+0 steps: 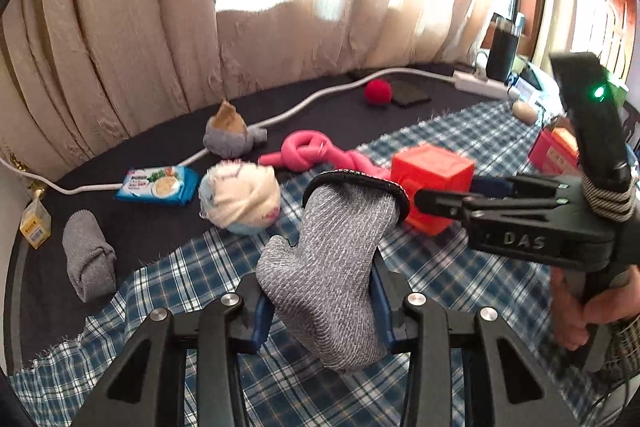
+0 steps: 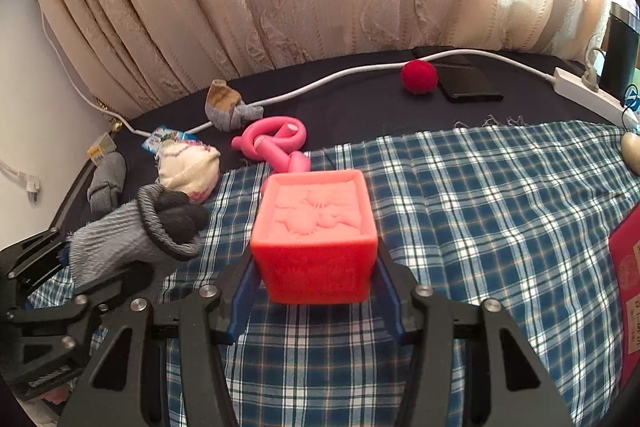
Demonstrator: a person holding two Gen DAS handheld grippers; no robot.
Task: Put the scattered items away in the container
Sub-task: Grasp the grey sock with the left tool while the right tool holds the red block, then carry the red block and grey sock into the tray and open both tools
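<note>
Where the left wrist view looks down, the left hand-held gripper pinches a grey sock, and a hand shows beside it. Only the right wrist view shows the right hand-held gripper clamped on a red cube over the checked cloth. Behind the dark worktop hang curtains.

Sock inside left tool; cube inside right tool; knotted tube behind cube.
</note>
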